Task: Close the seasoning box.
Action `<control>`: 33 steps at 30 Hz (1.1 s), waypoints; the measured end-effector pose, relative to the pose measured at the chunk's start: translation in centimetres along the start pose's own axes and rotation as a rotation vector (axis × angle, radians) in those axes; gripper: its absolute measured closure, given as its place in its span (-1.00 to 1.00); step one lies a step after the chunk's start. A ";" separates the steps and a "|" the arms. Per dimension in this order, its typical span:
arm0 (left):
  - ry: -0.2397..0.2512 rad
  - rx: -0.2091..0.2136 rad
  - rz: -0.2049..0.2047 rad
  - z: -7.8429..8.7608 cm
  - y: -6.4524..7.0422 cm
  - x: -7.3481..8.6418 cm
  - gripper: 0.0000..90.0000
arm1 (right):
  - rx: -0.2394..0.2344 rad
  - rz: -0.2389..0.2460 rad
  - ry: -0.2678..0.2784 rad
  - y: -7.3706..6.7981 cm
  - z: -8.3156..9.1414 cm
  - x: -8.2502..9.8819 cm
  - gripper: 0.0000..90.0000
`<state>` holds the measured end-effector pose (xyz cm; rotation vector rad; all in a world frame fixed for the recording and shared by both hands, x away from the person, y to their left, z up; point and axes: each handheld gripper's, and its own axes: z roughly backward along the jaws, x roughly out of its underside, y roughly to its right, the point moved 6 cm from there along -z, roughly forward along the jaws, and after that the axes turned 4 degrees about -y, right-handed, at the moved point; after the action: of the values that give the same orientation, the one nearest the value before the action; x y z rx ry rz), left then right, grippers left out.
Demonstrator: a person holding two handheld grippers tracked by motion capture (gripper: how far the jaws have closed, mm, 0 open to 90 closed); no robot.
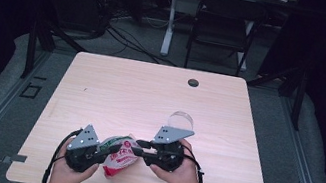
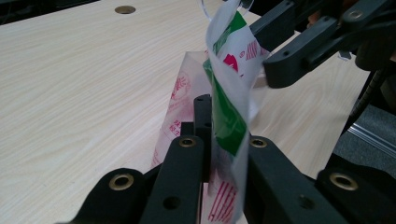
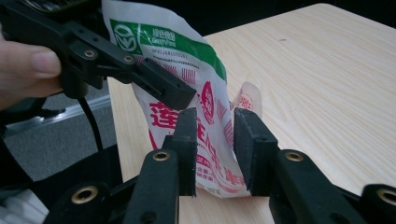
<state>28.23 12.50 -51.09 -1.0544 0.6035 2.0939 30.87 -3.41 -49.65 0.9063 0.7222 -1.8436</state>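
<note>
A plastic snack bag [image 1: 120, 157], white with a green band and red print, stands on edge near the table's front edge between my two grippers. My left gripper [image 1: 106, 156] is shut on it: in the left gripper view the jaws [image 2: 224, 126] pinch the bag [image 2: 233, 46] at its lower side edge. My right gripper [image 1: 138, 147] reaches in from the right. In the right gripper view its jaws [image 3: 215, 121] stand a little apart, astride the bag's [image 3: 159, 42] lower part with gaps at the pads. The left gripper [image 3: 184, 95] shows there at the upper left, and the right gripper [image 2: 266, 51] shows by the bag's top in the left gripper view.
A clear plastic cup [image 1: 181, 121] stands on the light wooden table [image 1: 151, 89] just beyond the right gripper. A dark round grommet [image 1: 193, 82] sits near the far edge. A black chair [image 1: 223, 26] and cables lie on the floor behind the table.
</note>
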 end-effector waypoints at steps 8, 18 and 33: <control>-0.002 -0.003 0.000 -0.1 0.2 0.3 0.91 | -0.011 0.016 -0.052 0.0 -1.6 0.4 0.83; -0.030 -0.049 0.021 -0.3 0.0 3.5 0.36 | -0.025 0.018 -0.050 0.0 -1.7 0.6 1.00; -0.070 0.021 0.207 -4.4 -1.5 6.8 -0.36 | -0.030 0.009 -0.040 0.1 -1.5 1.0 1.00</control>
<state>28.72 13.16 -59.23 -0.9361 0.7246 2.2869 31.09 -2.74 -51.28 0.8502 0.7182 -1.8327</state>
